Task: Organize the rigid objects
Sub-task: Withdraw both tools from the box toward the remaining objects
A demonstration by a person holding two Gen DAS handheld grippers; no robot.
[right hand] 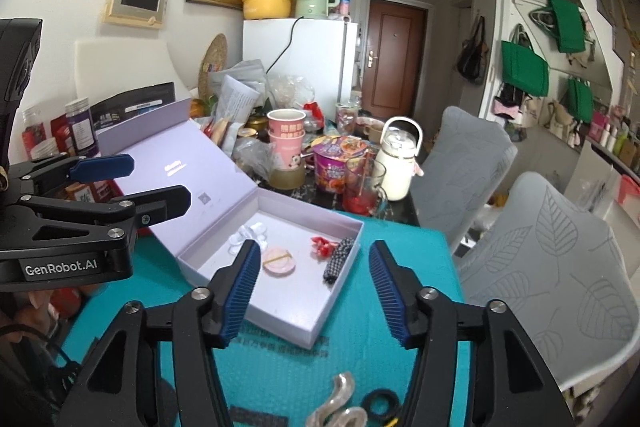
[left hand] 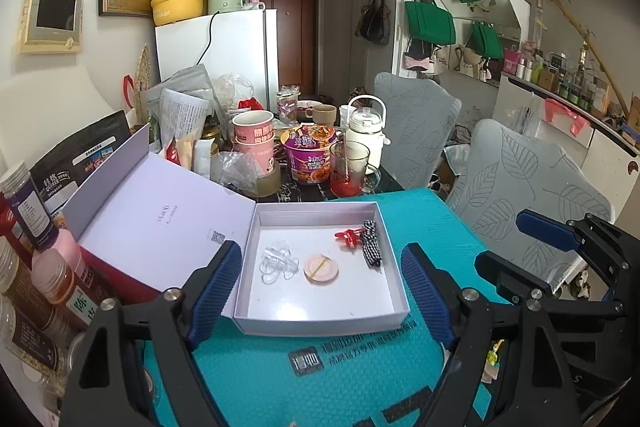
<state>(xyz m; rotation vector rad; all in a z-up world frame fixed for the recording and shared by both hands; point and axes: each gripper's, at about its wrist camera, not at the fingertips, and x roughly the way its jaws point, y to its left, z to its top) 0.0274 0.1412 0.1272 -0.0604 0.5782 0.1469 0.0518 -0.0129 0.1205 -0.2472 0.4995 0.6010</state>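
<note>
Leftmost, jars (left hand: 24,211) crowd the table edge beside an open white box (left hand: 320,319) whose lilac lid (left hand: 160,223) leans back. Inside the box, from left to right, lie clear hair ties (left hand: 278,263), a round pink compact (left hand: 321,268), a red clip (left hand: 348,237) and a checked bow (left hand: 371,241). The left gripper (left hand: 320,283) hangs over the teal mat (left hand: 420,223), jaws spread, holding nothing. The right gripper (right hand: 312,291) likewise stands parted and empty. Near its base lie a clear claw clip (right hand: 338,407) and a black hair band (right hand: 382,403).
</note>
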